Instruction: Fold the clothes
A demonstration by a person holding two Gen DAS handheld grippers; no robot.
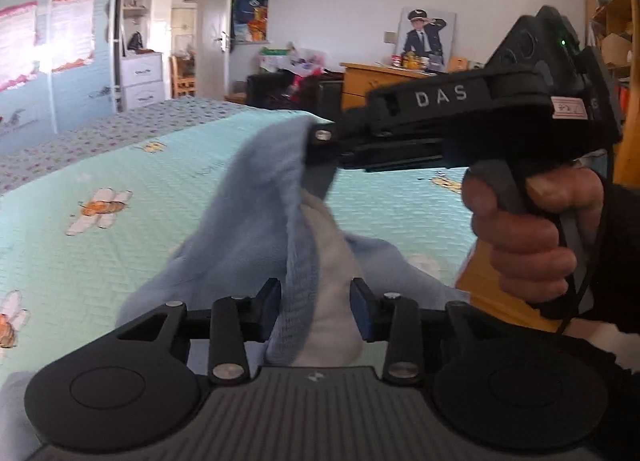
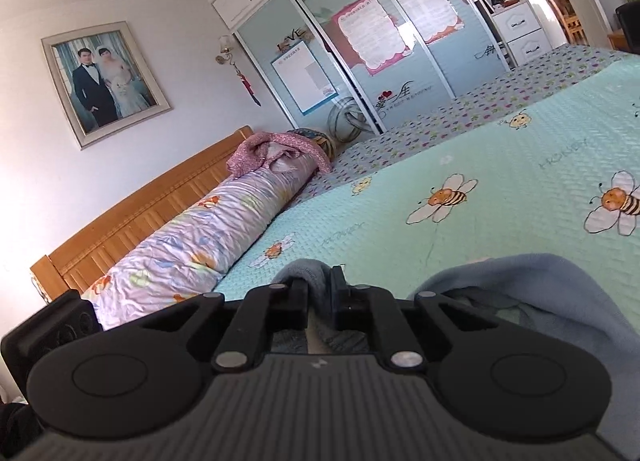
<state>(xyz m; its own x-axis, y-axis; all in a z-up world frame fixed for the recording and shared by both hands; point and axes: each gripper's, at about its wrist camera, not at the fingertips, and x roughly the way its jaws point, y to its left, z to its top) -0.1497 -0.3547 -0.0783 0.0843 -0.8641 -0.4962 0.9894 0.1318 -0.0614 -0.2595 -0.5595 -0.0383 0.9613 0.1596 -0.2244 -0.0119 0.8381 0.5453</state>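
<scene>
Bedspread (image 1: pixel 100 245) in pale green, printed with cartoon bees, fills the left of the left wrist view and runs back to a spotted sheet (image 1: pixel 120 129) and a sliding-door wardrobe (image 1: pixel 52 41). Toward the middle, a light blue garment (image 1: pixel 248 221) rises off the bed in a tent-like peak, its paler lining showing on the inner side. At the bottom centre the left gripper (image 1: pixel 316 301) has its jaws parted, and the garment's ribbed edge hangs down between the blue pads (image 1: pixel 362 309) without being pressed by them (a gap shows on the right side at least). Right of the peak, the right gripper (image 1: pixel 320 157) is pinched on the top of the cloth, and further right a hand (image 1: pixel 528 229) in a dark sleeve wraps the grip of that tool. Behind stand a wooden dresser (image 1: pixel 380 81) and shelves (image 1: pixel 612 21).

From the right wrist camera, a wooden headboard (image 2: pixel 132 221) and a rolled floral quilt (image 2: pixel 192 245) lie at left, a framed photograph (image 2: pixel 106 81) on the wall above. At centre the right gripper (image 2: pixel 320 289) is narrowed tight on a fold of blue cloth (image 2: pixel 316 277). More of the same garment (image 2: pixel 540 289) bunches on the bee-print bedspread (image 2: pixel 520 165) at lower right.
</scene>
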